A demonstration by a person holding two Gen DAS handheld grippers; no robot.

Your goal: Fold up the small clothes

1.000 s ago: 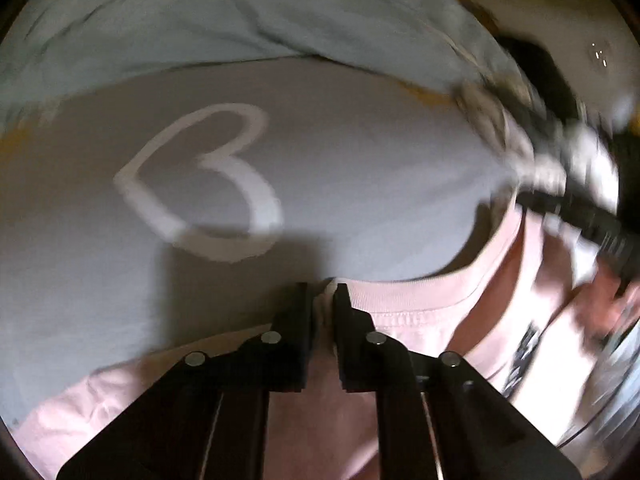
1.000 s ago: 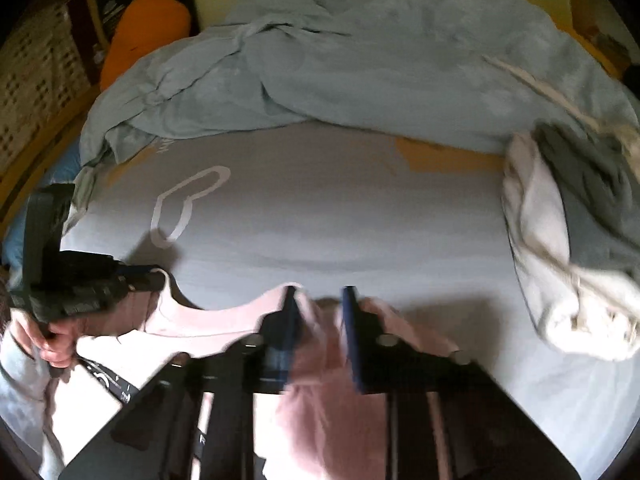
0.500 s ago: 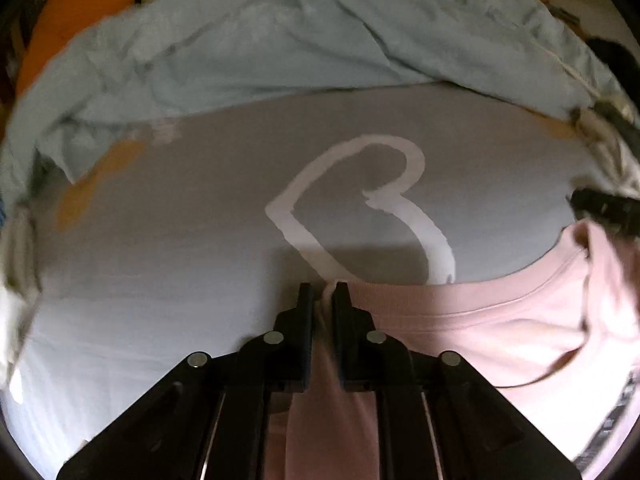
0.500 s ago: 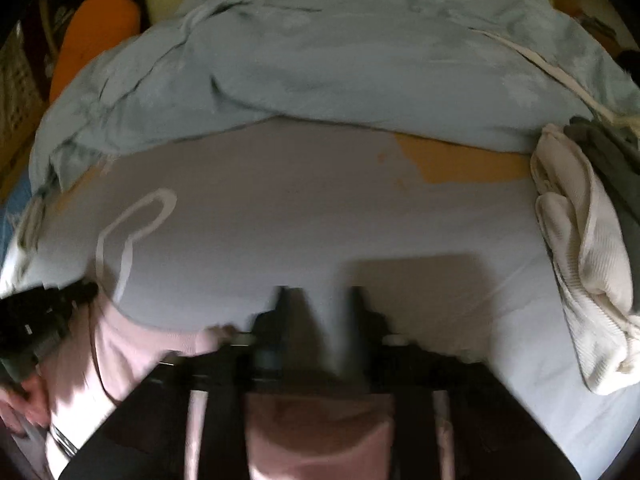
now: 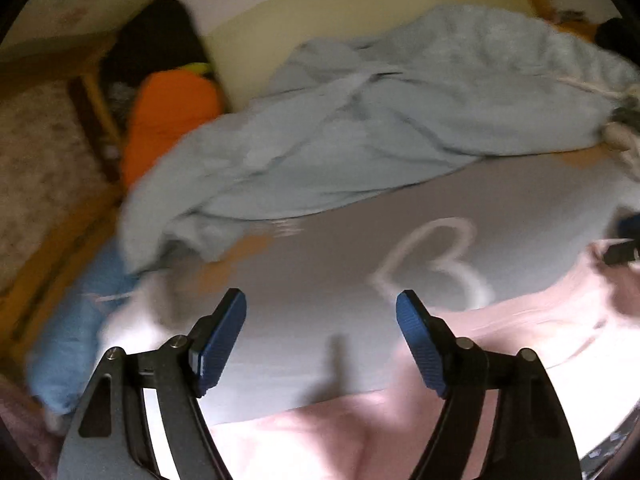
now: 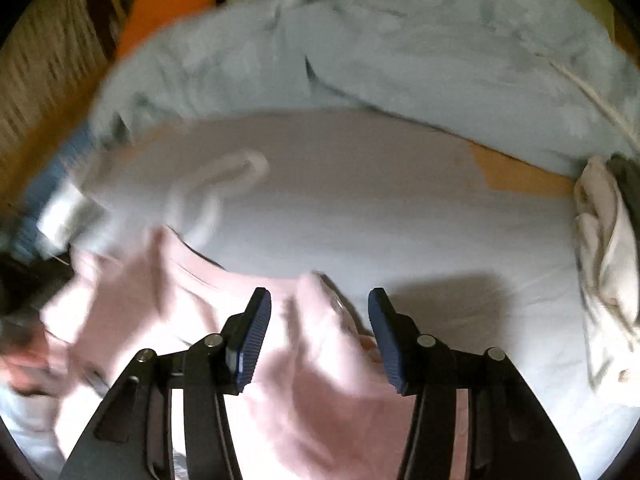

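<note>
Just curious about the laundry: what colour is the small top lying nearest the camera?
Pale pink top, seen best in the right wrist view.

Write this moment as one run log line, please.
step: fold released | left gripper: open, nothing between fingers | right gripper: open over pink shirt | shirt on bed

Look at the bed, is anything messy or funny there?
Yes. The light blue blanket is bunched up in a heap at the far side instead of spread flat. The pink shirt lies rumpled by the right tool, not yet folded. A cream cloth sits crumpled at the right edge.
</note>
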